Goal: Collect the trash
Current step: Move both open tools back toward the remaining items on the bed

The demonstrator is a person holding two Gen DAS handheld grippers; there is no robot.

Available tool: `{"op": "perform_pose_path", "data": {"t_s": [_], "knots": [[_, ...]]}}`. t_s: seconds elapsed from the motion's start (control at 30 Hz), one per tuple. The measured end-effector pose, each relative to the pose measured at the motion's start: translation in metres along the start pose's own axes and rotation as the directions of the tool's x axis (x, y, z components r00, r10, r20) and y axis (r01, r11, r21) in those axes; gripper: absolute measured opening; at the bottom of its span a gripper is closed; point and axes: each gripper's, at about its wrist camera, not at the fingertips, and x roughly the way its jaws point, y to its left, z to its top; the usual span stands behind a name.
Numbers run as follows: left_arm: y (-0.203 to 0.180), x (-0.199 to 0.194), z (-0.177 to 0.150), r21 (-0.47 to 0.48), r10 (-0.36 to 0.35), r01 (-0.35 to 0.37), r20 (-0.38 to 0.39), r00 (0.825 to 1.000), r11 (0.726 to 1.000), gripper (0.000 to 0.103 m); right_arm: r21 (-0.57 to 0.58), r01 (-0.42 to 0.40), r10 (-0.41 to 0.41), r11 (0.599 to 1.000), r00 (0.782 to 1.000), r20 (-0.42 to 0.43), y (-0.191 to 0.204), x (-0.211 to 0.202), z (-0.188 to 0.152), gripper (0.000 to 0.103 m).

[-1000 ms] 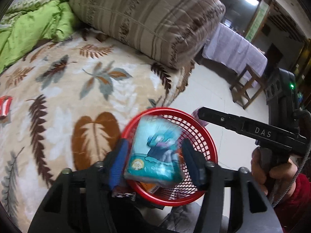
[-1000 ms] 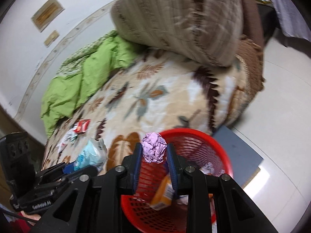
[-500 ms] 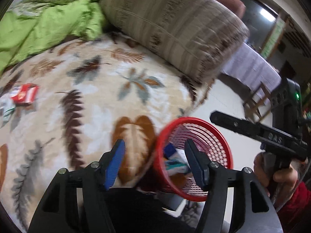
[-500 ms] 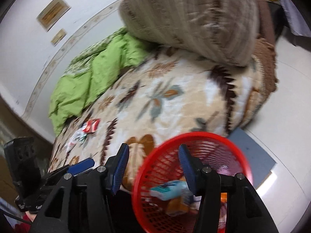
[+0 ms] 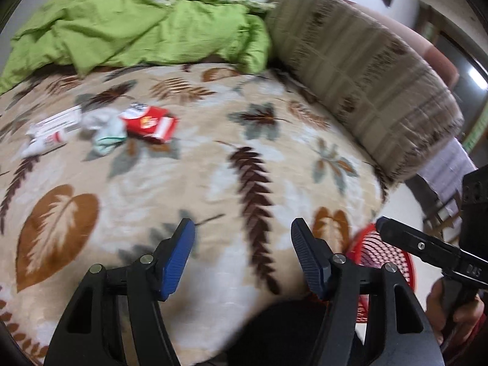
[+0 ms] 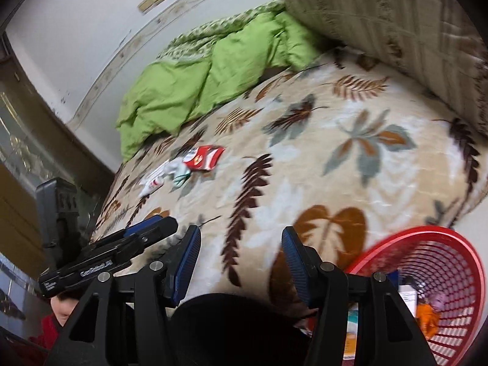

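Trash on the bed sits in one small cluster: a red packet [image 5: 151, 125], a crumpled white-and-green wrapper [image 5: 105, 131] touching its left edge, and a white tube [image 5: 45, 145] with a flat white box [image 5: 56, 120] just beside it further left. In your right wrist view the same cluster shows well up the blanket, with the red packet [image 6: 202, 158] on the right and the white tube [image 6: 152, 184] on the left.

Your left gripper [image 5: 241, 250] hovers over the leaf-patterned blanket [image 5: 213, 167] with its blue-padded fingers [image 5: 178, 256] spread wide and nothing between them. Your right gripper [image 6: 241, 259] is the same: its fingers [image 6: 189, 262] stand wide apart and empty above the near edge of the bed. The cluster lies well apart from both, up and to the left of each gripper.

Beside the bed at your lower right stands the red mesh basket [image 6: 457, 244], on the floor against the blanket's edge. It already holds items: an orange piece [image 6: 427, 320], something small and pink [image 6: 437, 300], and pale boxes partly hidden behind your right gripper's frame. In the left wrist view only a slice of the basket [image 5: 384, 250] shows, behind your right gripper's black body.

A green duvet [image 5: 137, 27] is bunched at the far side of the bed, and a folded brown striped quilt [image 5: 366, 85] lies along the right. Both views are blurred, so the print on the packets cannot be read.
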Motion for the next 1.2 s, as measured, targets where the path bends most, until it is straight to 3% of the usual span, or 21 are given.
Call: {"op": "perform_pose_path", "data": {"t_s": [0.2, 0.5, 0.73, 0.9, 1.07, 1.2], "knots": [[0.028, -0.004, 0.001, -0.033, 0.086, -0.084, 0.032, 0.996, 0.996, 0.065, -0.038, -0.003, 0.002, 0.999, 0.999, -0.036, 0.021, 0.027, 0.002, 0.059], [0.074, -0.002, 0.006, -0.122, 0.161, -0.155, 0.037, 0.986, 0.980, 0.065, -0.104, 0.005, -0.012, 0.995, 0.998, -0.067, 0.044, 0.052, 0.013, 0.060], [0.123, 0.015, 0.025, -0.208, 0.288, -0.274, 0.039, 0.957, 0.939, 0.065, -0.182, 0.001, -0.018, 0.983, 0.996, -0.090, 0.063, 0.089, 0.039, 0.065], [0.156, 0.038, 0.051, -0.246, 0.365, -0.343, 0.051, 0.930, 0.907, 0.065, -0.221, 0.004, -0.026, 0.975, 0.995, -0.096, 0.078, 0.146, 0.076, 0.068], [0.181, 0.051, 0.052, -0.276, 0.335, -0.315, 0.025, 0.942, 0.908, 0.065, -0.222, -0.006, -0.025, 0.975, 0.990, -0.140, 0.090, 0.221, 0.116, 0.069], [0.188, 0.049, 0.054, -0.269, 0.338, -0.318, 0.029, 0.941, 0.909, 0.065, -0.238, -0.006, -0.035, 0.971, 0.985, -0.167, 0.097, 0.278, 0.144, 0.069]]}}
